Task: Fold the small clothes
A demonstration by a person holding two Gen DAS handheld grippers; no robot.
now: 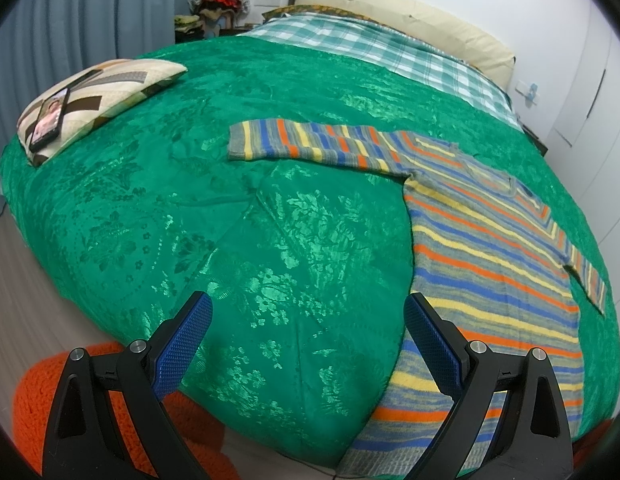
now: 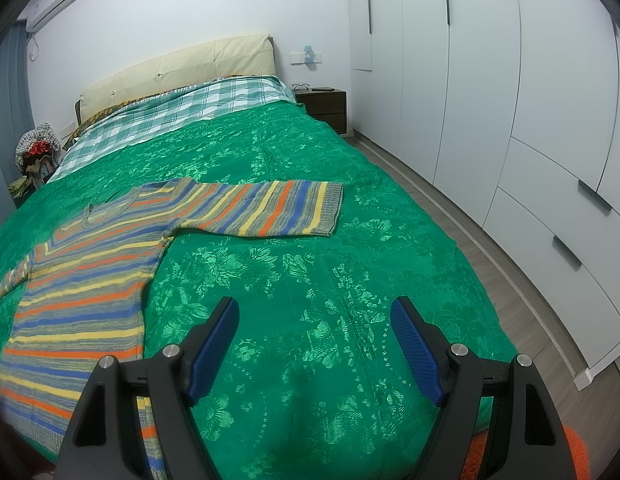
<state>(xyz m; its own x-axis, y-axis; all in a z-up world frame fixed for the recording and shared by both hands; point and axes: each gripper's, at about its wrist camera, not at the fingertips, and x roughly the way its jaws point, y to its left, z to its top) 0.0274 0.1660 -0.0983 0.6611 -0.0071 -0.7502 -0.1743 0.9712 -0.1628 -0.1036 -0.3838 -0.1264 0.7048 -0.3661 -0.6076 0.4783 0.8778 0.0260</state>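
Note:
A striped knit sweater (image 1: 489, 248) in grey, blue, orange and yellow lies flat on the green bedspread (image 1: 250, 220), both sleeves spread out. In the left wrist view it is at the right, one sleeve (image 1: 310, 144) reaching left. In the right wrist view the sweater (image 2: 82, 280) is at the left, its other sleeve (image 2: 278, 208) reaching right. My left gripper (image 1: 308, 308) is open and empty above the bed's near edge, its right finger over the sweater's hem. My right gripper (image 2: 313, 312) is open and empty over bare bedspread (image 2: 329, 280), right of the sweater.
A patterned pillow (image 1: 98, 96) with a phone (image 1: 50, 120) on it lies at the bed's far left. A plaid sheet (image 1: 369, 48) and cream headboard (image 2: 170, 68) are at the far end. White wardrobes (image 2: 509, 100) and a nightstand (image 2: 325, 108) stand on the right. An orange rug (image 1: 34, 408) lies below.

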